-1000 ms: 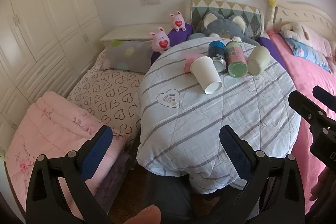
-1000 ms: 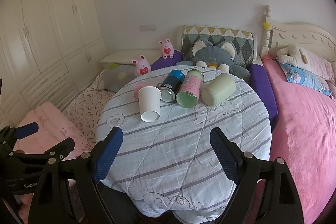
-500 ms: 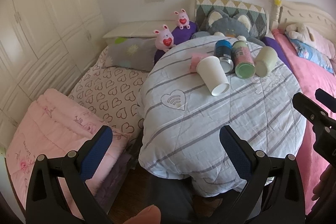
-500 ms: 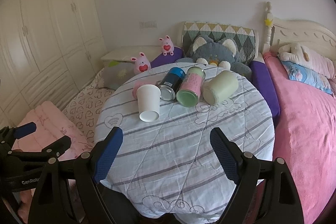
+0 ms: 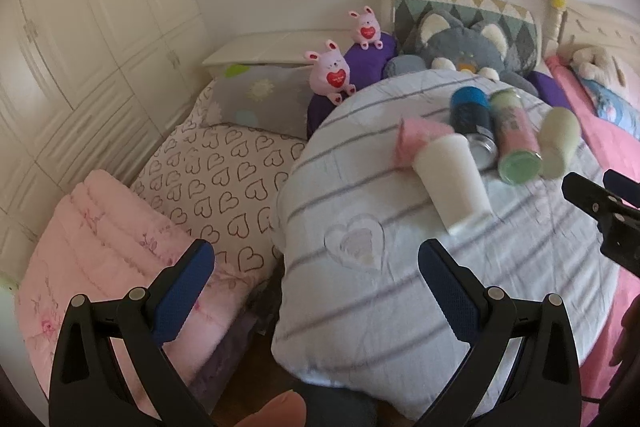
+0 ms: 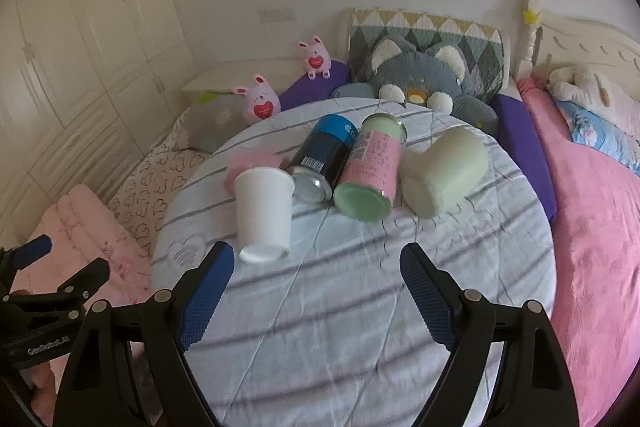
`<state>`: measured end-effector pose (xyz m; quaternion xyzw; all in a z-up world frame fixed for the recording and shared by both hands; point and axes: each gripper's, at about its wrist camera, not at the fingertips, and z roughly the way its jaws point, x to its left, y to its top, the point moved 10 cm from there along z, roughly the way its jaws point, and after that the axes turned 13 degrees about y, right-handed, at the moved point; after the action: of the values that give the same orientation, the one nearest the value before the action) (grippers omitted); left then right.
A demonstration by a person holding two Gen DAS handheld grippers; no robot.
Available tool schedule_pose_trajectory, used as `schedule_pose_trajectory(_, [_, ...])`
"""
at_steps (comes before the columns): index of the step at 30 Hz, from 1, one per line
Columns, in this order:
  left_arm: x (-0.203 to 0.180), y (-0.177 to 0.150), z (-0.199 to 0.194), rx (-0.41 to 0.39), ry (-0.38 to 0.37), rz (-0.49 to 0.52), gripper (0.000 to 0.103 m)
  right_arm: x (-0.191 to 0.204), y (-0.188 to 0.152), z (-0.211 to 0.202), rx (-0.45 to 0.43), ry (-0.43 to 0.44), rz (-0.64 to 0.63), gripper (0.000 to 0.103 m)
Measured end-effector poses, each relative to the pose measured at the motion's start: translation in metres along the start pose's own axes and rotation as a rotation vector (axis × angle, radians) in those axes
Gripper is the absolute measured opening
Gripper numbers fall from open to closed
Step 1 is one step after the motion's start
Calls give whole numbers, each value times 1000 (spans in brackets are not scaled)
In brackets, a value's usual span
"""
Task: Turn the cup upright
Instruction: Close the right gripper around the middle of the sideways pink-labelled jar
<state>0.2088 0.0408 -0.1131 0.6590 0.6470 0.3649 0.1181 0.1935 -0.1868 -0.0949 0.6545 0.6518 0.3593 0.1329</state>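
I've brought both grippers closer — the white cup (image 6: 264, 213) looms larger, lying on its side. Right gripper (image 6: 316, 277) and left gripper (image 5: 316, 273) gape open, empty; I judge the grasp comes next.

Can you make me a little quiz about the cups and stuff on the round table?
1. True or false: the white paper cup stands upside down on the striped table.
2. Which thing lies between the blue can and the pale green cup? A) pink bunny B) pink-and-green jar C) grey cat plush
3. Fill in: the right gripper and the left gripper are both ____, holding nothing.

Key: 1 false, it lies on its side. 2 B, the pink-and-green jar. 3 open.
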Motion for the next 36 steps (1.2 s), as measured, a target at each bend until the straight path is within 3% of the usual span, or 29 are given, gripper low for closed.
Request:
schedule_pose_trajectory(12, [-23,61,76,29,2,-25,103,-50,50,93,115,-75,53,86])
schedule_pose_trajectory(27, [-47,71,118,82,-32,-14,103,-101,55,151,257,-157,110,86])
schedule_pose_trajectory(31, [-49,71,120,85,-38,-11,103,-101,57,160,285,-190,71,87])
schedule_pose_trajectory(33, [-48,71,120,85,-40,-12,103,-99,57,164,299,-200,49,79])
schedule_pose_trajectory(36, [-47,71,119,84,-39,-12,103,-93,57,167,308,-199,8,79])
